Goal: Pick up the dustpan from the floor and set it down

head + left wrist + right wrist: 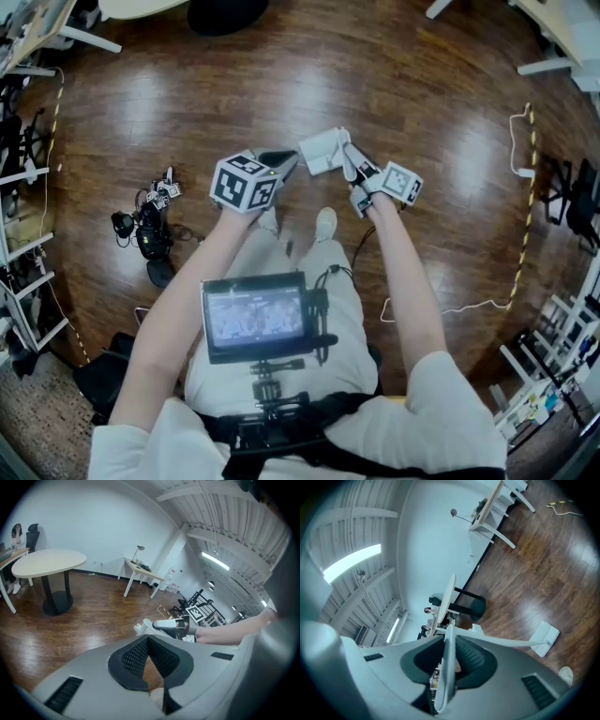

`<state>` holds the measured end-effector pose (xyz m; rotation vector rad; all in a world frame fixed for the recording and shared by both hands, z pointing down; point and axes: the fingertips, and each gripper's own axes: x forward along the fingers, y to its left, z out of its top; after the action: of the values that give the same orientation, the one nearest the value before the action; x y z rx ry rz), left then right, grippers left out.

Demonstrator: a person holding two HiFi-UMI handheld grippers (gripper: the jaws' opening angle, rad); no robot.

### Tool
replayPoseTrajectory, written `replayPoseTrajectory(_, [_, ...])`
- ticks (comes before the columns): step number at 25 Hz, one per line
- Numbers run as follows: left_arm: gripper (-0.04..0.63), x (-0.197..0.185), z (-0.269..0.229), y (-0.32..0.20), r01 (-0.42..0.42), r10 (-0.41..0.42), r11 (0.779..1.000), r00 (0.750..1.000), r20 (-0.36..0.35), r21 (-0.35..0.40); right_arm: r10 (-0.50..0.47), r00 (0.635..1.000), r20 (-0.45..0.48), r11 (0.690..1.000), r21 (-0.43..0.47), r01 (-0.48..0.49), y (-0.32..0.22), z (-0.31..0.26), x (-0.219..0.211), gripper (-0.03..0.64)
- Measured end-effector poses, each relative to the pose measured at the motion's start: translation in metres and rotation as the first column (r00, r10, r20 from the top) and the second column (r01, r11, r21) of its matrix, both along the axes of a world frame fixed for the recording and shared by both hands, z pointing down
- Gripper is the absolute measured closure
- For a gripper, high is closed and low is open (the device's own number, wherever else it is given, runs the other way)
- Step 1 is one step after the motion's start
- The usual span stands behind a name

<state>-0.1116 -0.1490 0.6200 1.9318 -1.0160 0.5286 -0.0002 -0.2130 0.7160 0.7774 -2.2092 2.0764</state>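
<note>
clearly the white dustpan (pixel 323 150) is up off the wooden floor (pixel 431 84), held in front of the person near the centre of the head view, a little above the white shoes (pixel 325 223) in the frame. the right claw (pixel 351 169) has it. in the right gripper view its dark pads (pixel 474 658) are closed on a thin white part of the dustpan that runs edge-on up the middle of the frame. from there a slim white arm leads to a flat white piece at the right of the frame, over the boards.

the left claw (pixel 281 161) sits just beside the dustpan, on its left side in the head view; whether it touches i cannot tell. in the left gripper view its pads meet at the tips and only bare floor shows through the gap behind them, so it is closed on nothing. beyond those tips, right of centre, the right claw and the dustpan show.

a small screen (pixel 255 319) hangs at the person's chest, in the lower middle of the head view. a heap of black gear (pixel 150 230) lies on the floor at the left, well apart from the dustpan. a white cable (pixel 517 169) trails along the right side. a round desk (pixel 49 559) stands in the upper left of the left gripper view.
</note>
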Motion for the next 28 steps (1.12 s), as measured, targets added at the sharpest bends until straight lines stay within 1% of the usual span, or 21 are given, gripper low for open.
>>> replayPoseTrajectory(2, [0.601,0.001,0.001,0.002,0.004,-0.004,1.000,1.000,0.000,-0.004,-0.006,1.000,-0.021,0.999,0.043,0.007,0.002,0.009,0.004,0.524])
replayPoseTrajectory(3, [0.601,0.001,0.001,0.003,0.005,-0.005,1.000,1.000,0.001,-0.004,-0.007,1.000,-0.020,0.998,0.068,0.008,0.003,0.010,0.005,0.523])
replayPoseTrajectory(4, [0.601,0.000,0.002,0.004,0.006,-0.006,1.000,1.000,0.001,-0.005,-0.003,1.000,0.001,0.997,0.083,0.003,0.004,0.008,0.002,0.523])
replayPoseTrajectory(5, [0.601,-0.001,0.002,0.005,0.007,-0.007,1.000,1.000,0.002,-0.004,0.005,1.000,0.028,0.997,0.076,-0.007,0.006,0.006,-0.002,0.523])
replayPoseTrajectory(6, [0.601,-0.002,0.001,0.006,0.008,-0.008,1.000,1.000,0.001,-0.004,0.016,0.999,0.034,0.999,0.051,-0.018,0.010,0.006,-0.004,0.523])
replayPoseTrajectory(7, [0.601,-0.002,0.001,0.008,0.008,-0.008,1.000,1.000,-0.001,-0.003,0.024,1.000,0.006,0.999,0.030,-0.024,0.014,0.011,-0.002,0.522])
replayPoseTrajectory(8, [0.601,-0.001,0.001,0.011,0.009,-0.009,1.000,1.000,-0.003,-0.002,0.025,0.999,-0.040,0.999,0.029,-0.024,0.018,0.017,0.003,0.520])
replayPoseTrajectory(11, [0.601,0.001,0.001,0.022,0.012,-0.012,1.000,1.000,-0.008,0.001,0.011,0.982,-0.188,0.998,0.056,-0.001,0.026,0.031,0.016,0.486])
replayPoseTrajectory(12, [0.601,0.002,0.000,0.025,0.012,-0.012,1.000,1.000,-0.009,0.002,-0.002,0.971,-0.240,0.998,0.062,0.018,0.029,0.034,0.020,0.466])
replayPoseTrajectory(13, [0.601,0.003,-0.001,0.027,0.012,-0.012,1.000,1.000,-0.011,0.005,-0.016,0.957,-0.290,0.997,0.070,0.038,0.032,0.036,0.023,0.406])
replayPoseTrajectory(15, [0.601,0.007,-0.004,0.033,0.012,-0.011,1.000,1.000,-0.012,0.011,-0.030,0.927,-0.373,0.994,0.089,0.068,0.038,0.034,0.032,0.376])
replayPoseTrajectory(17, [0.601,0.013,-0.007,0.039,0.012,-0.011,1.000,1.000,-0.010,0.017,-0.027,0.907,-0.419,0.990,0.115,0.083,0.042,0.028,0.043,0.370])
replayPoseTrajectory(18, [0.601,0.017,-0.009,0.043,0.012,-0.012,1.000,1.000,-0.009,0.021,-0.023,0.907,-0.421,0.988,0.127,0.084,0.043,0.023,0.047,0.371])
replayPoseTrajectory(21, [0.601,0.030,-0.014,0.053,0.010,-0.010,0.999,1.000,-0.005,0.035,-0.009,0.921,-0.390,0.985,0.157,0.077,0.052,0.008,0.067,0.371])
replayPoseTrajectory(22, [0.601,0.034,-0.015,0.057,0.010,-0.010,0.999,1.000,-0.005,0.037,-0.003,0.925,-0.380,0.984,0.161,0.070,0.057,0.006,0.080,0.371])
replayPoseTrajectory(24, [0.601,0.042,-0.014,0.071,0.005,-0.005,0.999,1.000,-0.005,0.032,0.018,0.933,-0.359,0.989,0.141,0.035,0.076,0.010,0.115,0.373])
replayPoseTrajectory(26, [0.601,0.052,-0.009,0.084,-0.011,0.012,1.000,1.000,-0.007,0.022,0.041,0.933,-0.357,0.993,0.119,0.002,0.094,0.017,0.152,0.373])
replayPoseTrajectory(28, [0.601,0.063,-0.006,0.090,-0.033,0.033,0.999,0.999,-0.004,0.017,0.060,0.932,-0.359,0.992,0.121,-0.017,0.103,0.017,0.174,0.374])
